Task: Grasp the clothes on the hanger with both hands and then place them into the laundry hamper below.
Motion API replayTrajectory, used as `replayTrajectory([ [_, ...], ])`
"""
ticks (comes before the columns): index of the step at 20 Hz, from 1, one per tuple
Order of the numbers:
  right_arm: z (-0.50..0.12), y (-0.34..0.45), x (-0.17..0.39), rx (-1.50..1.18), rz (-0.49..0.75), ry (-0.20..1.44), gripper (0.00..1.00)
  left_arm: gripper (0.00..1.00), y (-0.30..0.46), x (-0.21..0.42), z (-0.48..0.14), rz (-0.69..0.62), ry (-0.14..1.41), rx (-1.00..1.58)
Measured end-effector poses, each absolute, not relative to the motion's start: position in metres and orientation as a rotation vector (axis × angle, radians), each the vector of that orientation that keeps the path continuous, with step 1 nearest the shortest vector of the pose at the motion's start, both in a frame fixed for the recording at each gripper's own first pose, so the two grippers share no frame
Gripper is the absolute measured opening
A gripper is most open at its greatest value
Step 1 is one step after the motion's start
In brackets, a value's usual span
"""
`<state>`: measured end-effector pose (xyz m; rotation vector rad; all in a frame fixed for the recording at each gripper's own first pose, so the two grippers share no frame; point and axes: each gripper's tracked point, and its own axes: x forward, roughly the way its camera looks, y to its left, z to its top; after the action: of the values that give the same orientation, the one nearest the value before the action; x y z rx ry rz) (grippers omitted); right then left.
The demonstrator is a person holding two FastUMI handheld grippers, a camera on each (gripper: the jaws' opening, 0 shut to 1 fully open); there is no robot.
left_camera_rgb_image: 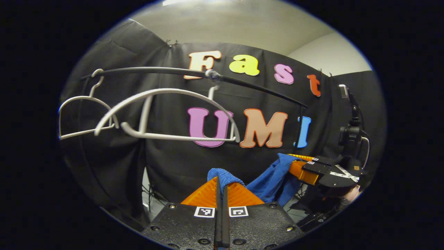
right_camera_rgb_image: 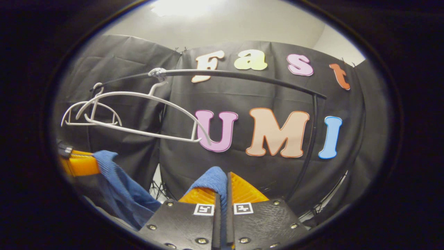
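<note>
Left gripper (left_camera_rgb_image: pixel 222 184) clenched on blue knit garment (left_camera_rgb_image: pixel 274 180), fold pinched between both fingers. Right gripper (right_camera_rgb_image: pixel 224 187) likewise clamped on the cloth's other end. Garment hangs slack between them, off and below the bare white hangers (left_camera_rgb_image: pixel 166 114) on the black rail (left_camera_rgb_image: pixel 194 72). Camera stand (left_camera_rgb_image: pixel 352 135) at right.

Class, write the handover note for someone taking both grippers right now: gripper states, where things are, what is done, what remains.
Left gripper: shut on the blue garment.
Right gripper: shut on the same garment's other end.
The garment hangs slack between the two grippers, below the rail.
Two white hangers hang bare on the rail.
Done: garment grasped with both grippers and off its hanger.
Left: lower it into the laundry hamper and release; the hamper's position cannot be told.
</note>
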<state>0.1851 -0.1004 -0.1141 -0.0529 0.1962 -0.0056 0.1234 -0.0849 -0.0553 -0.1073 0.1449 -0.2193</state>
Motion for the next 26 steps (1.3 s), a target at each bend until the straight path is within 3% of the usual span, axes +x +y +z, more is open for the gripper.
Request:
replayTrajectory([
  [8, -0.141, -0.108, 0.187, 0.036, -0.017, 0.259, 0.07, 0.01, -0.142, 0.171, -0.077, -0.349, 0.201, -0.288],
  [9, -0.152, -0.11, 0.188, 0.037, -0.024, 0.283, 0.02, 0.0, -0.145, 0.174, -0.086, -0.343, 0.228, -0.308],
  [10, -0.165, -0.111, 0.19, 0.04, -0.028, 0.309, 0.07, 0.01, -0.148, 0.178, -0.098, -0.333, 0.251, -0.319],
  [15, -0.244, -0.103, 0.19, 0.043, -0.028, 0.462, 0.07, 0.01, -0.141, 0.2, -0.192, -0.314, 0.416, -0.267],
  [26, -0.438, -0.086, 0.145, 0.085, -0.044, 0.869, 0.07, 0.01, -0.115, 0.17, -0.375, -0.281, 0.883, -0.18],
])
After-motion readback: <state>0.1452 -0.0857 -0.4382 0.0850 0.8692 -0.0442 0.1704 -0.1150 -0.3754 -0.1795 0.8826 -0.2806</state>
